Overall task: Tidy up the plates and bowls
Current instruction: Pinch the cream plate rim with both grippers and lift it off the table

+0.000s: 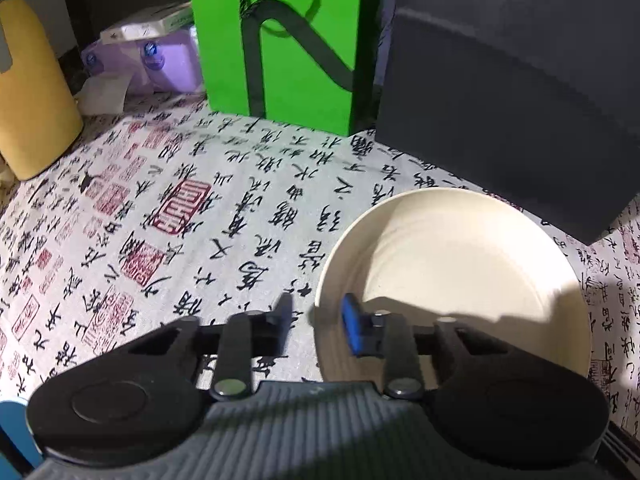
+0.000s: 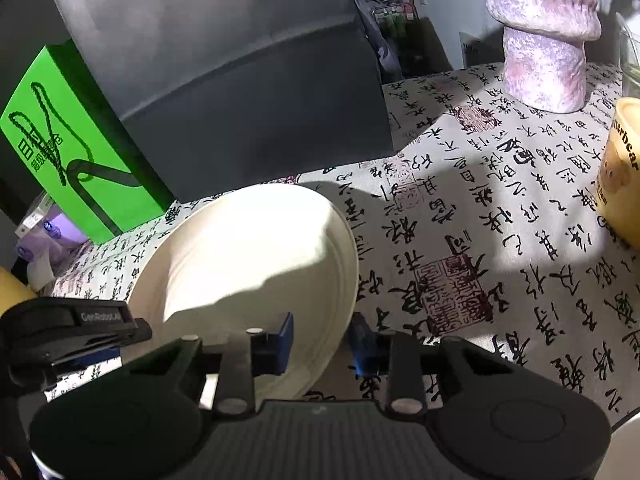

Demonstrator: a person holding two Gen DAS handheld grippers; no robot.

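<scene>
plate (image 1: 452, 276) rim sits between both grippers' jaws | left gripper (image 1: 316, 320) straddles its left rim, right gripper (image 2: 320, 340) its right rim | jaws narrowed, contact unclear

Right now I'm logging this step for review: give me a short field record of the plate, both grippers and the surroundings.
plate: cream plate, empty, on the calligraphy tablecloth
left gripper: left gripper straddles the plate's left rim, one finger inside, one outside
right gripper: right gripper straddles the opposite rim
grip: pad contact not clear in either view
behind plate: dark grey box, green bag
</scene>
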